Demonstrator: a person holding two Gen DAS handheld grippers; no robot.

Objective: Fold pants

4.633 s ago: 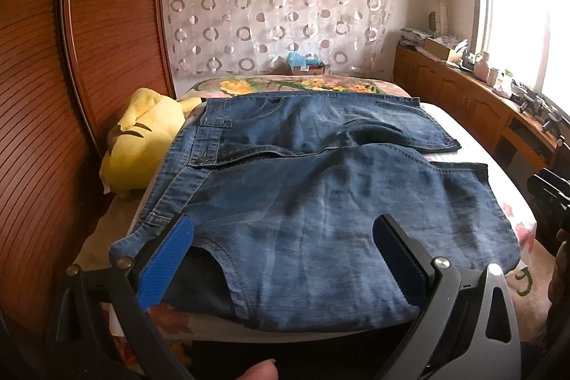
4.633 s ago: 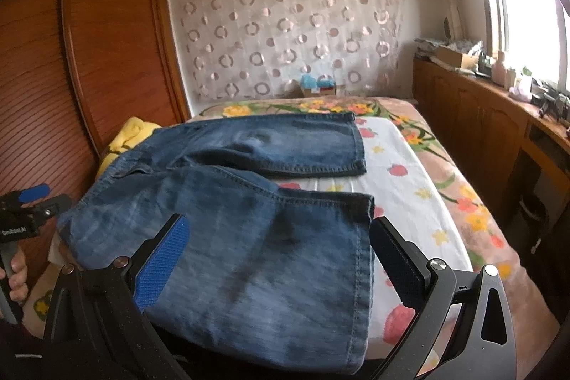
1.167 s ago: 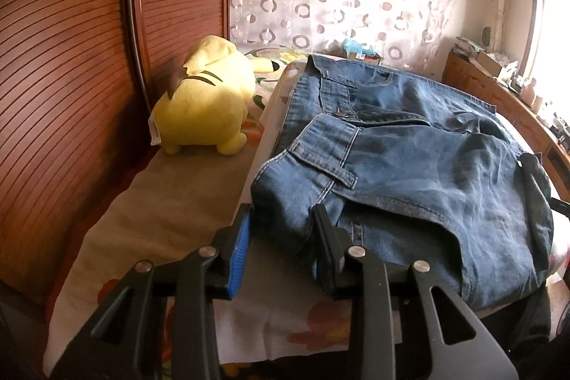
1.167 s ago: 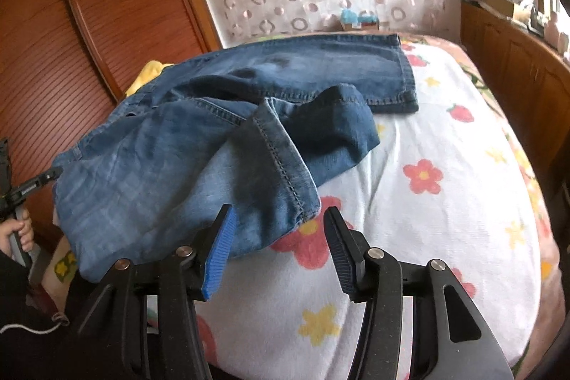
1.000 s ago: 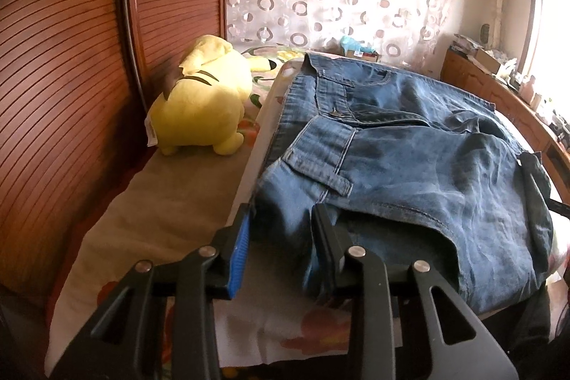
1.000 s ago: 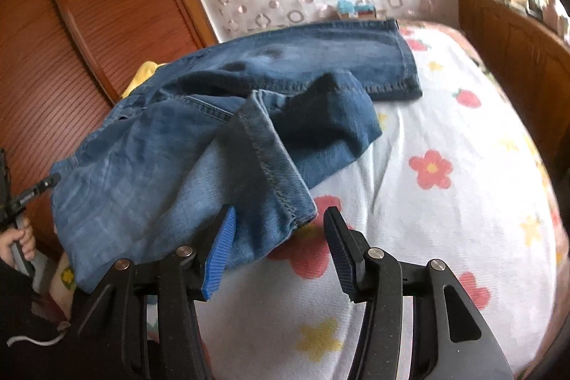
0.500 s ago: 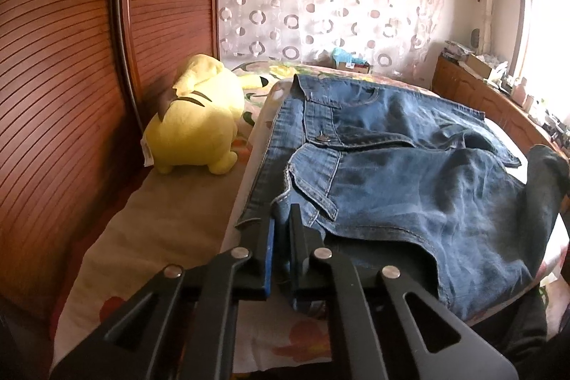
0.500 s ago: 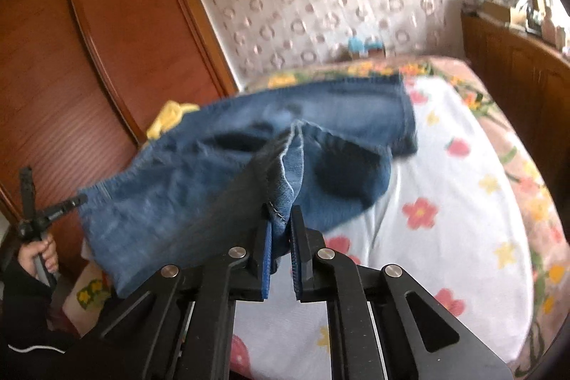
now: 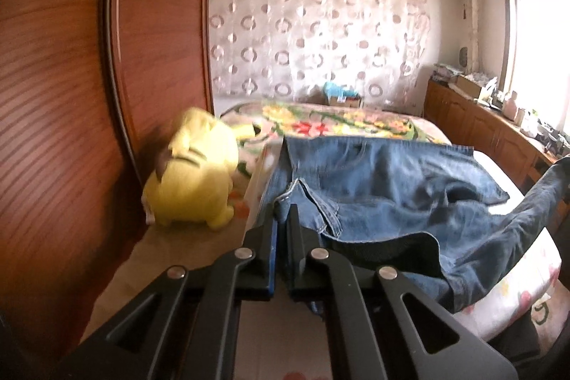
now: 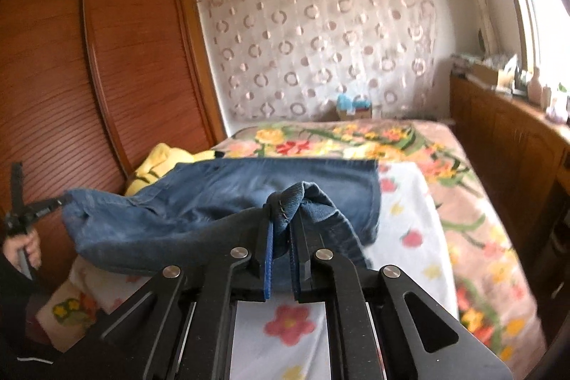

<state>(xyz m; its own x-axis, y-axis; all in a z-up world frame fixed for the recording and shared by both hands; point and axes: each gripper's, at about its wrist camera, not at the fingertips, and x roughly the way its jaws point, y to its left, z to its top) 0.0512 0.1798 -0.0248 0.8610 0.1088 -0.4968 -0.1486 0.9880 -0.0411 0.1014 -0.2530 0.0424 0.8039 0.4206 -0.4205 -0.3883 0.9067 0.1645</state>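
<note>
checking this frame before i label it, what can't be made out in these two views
- Left wrist view: the yellow plush toy is motion-blurred, so its features are unreadable.
- Left wrist view: the near underside of the blue denim pants is hidden behind the left tongs.
- Right wrist view: the hem edge pinched in the right tongs is covered by the pads.
- Both views: the small items on the wooden sideboard are too small and overexposed.
</note>
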